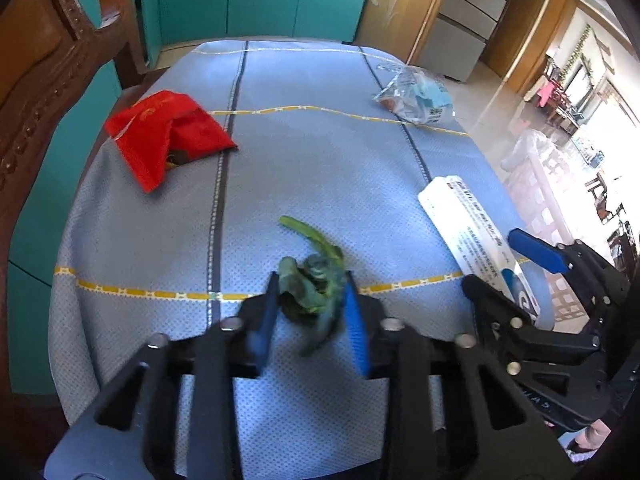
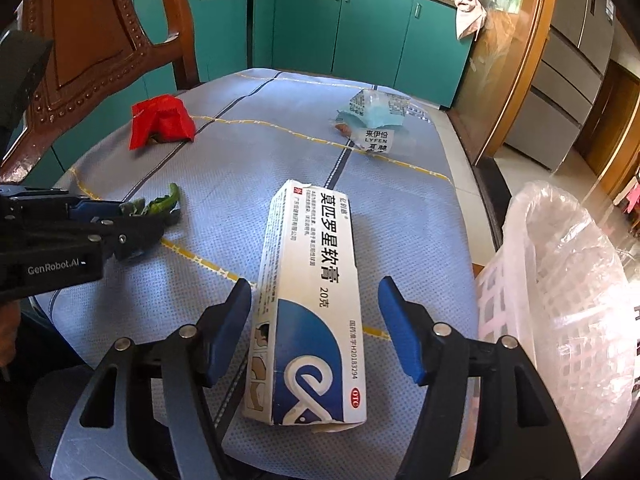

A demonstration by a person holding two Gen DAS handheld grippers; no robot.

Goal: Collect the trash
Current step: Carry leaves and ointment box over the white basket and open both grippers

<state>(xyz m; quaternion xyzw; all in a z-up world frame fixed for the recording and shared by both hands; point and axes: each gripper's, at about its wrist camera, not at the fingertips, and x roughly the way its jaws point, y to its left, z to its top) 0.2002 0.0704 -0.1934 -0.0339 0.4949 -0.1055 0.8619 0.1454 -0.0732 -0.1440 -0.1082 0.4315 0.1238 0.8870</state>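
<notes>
My left gripper (image 1: 311, 282) is shut on a wilted green vegetable scrap (image 1: 314, 280), low over the blue tablecloth (image 1: 312, 160); it also shows in the right wrist view (image 2: 158, 202). My right gripper (image 2: 314, 288) is open, its fingers on either side of a white and blue medicine box (image 2: 308, 300) lying on the cloth, not touching it. The box also shows in the left wrist view (image 1: 476, 236). A red wrapper (image 1: 168, 136) lies at the far left and a clear plastic package (image 1: 416, 94) at the far right.
A white lattice basket lined with a clear plastic bag (image 2: 560, 300) stands just off the table's right edge. A carved wooden chair (image 2: 92, 52) stands at the left. Teal cabinets (image 2: 340, 28) run behind the table.
</notes>
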